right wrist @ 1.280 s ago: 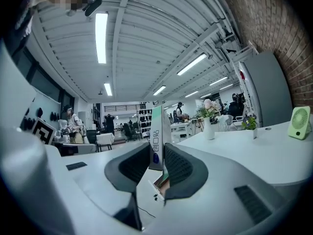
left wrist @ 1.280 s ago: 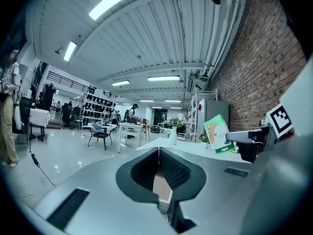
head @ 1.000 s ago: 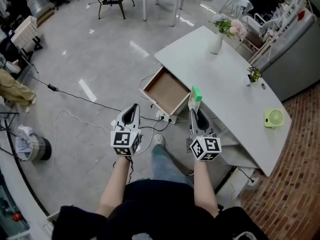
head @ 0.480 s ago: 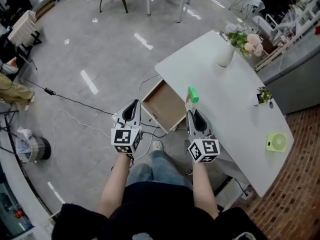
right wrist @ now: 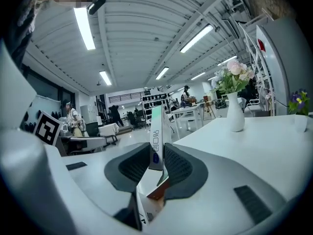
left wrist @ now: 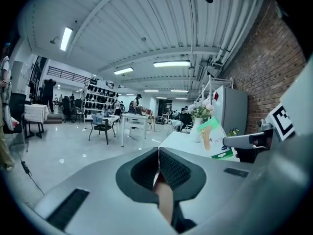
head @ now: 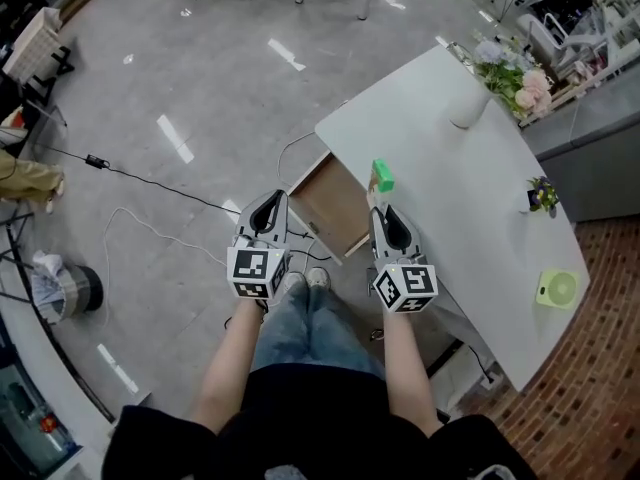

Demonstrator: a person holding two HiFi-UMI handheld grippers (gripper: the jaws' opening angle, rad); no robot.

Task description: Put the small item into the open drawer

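Observation:
A small green and white box stands upright between my right gripper's jaws, which are shut on its lower end. In the right gripper view the box rises edge-on from between the pads. It hangs by the right side of the open wooden drawer, which sticks out from the white table. My left gripper floats left of the drawer, above the floor. In its own view the left gripper is shut with nothing in it. The box also shows there, at the right.
A white vase of flowers, a small potted plant and a round green object sit on the table. Cables trail over the grey floor, and a bin stands at the left. My legs are under the grippers.
Both grippers have drawn nearer to the drawer, and the table now sits closer in view. The box stays held in the right gripper. The left gripper stays shut.

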